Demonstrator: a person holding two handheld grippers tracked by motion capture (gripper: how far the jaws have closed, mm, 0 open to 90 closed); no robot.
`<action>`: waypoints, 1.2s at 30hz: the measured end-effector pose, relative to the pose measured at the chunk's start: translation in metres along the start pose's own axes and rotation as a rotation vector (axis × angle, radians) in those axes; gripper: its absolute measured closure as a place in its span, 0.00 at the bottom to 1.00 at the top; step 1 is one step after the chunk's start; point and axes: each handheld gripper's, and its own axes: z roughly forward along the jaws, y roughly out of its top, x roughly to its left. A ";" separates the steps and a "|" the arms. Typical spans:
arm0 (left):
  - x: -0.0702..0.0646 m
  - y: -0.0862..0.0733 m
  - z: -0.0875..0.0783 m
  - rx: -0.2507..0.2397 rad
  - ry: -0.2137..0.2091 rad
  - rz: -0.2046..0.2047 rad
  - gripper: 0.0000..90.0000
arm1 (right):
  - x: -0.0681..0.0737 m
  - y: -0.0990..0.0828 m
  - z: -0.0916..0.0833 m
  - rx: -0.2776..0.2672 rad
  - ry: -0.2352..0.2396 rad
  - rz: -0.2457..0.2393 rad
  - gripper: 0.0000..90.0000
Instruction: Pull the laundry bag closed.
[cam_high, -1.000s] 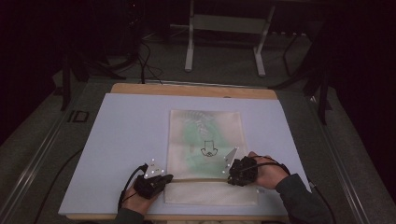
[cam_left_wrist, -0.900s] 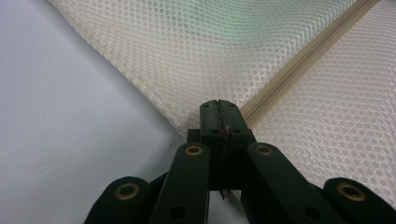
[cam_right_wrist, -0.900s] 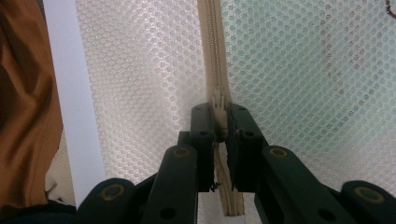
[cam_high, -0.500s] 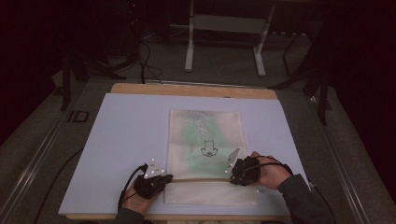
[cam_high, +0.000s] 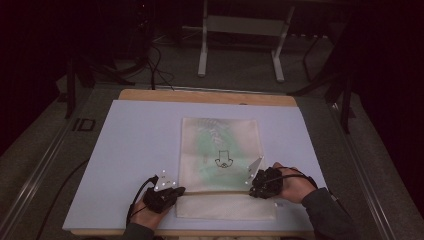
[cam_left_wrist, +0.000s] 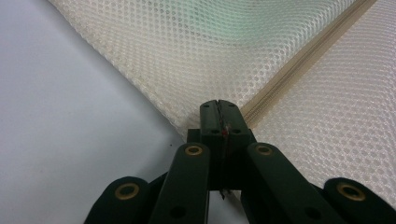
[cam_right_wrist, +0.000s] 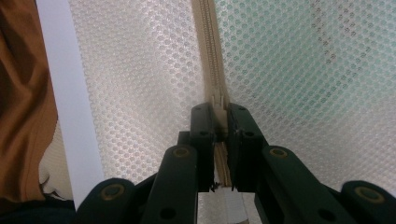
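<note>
Item: white table mat (cam_high: 130, 150), bearing one cream mesh laundry bag (cam_high: 220, 150), near edge, centre. Left gripper (cam_left_wrist: 218, 106) clamped shut on the bag's corner beside the zipper (cam_left_wrist: 299, 60); right gripper (cam_right_wrist: 219, 112) pinched on the zipper pull. Risk: mesh bunches, jamming the slider, if left grip slips.

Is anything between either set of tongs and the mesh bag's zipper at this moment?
Nothing visible. The left tongs are shut on the edge of the mesh bag at the end of the zipper. The right tongs are shut on what looks like the zipper's slider. Both are already in contact.
</note>
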 end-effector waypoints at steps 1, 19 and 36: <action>0.000 0.000 0.000 0.001 0.000 -0.001 0.99 | 0.000 0.000 0.000 -0.003 0.001 0.001 0.91; 0.000 0.000 0.000 0.003 -0.001 -0.001 0.99 | -0.001 -0.013 -0.007 -0.012 -0.013 0.030 0.91; 0.000 0.000 0.000 0.002 -0.001 -0.002 0.99 | -0.003 -0.025 -0.008 -0.010 -0.008 0.051 0.91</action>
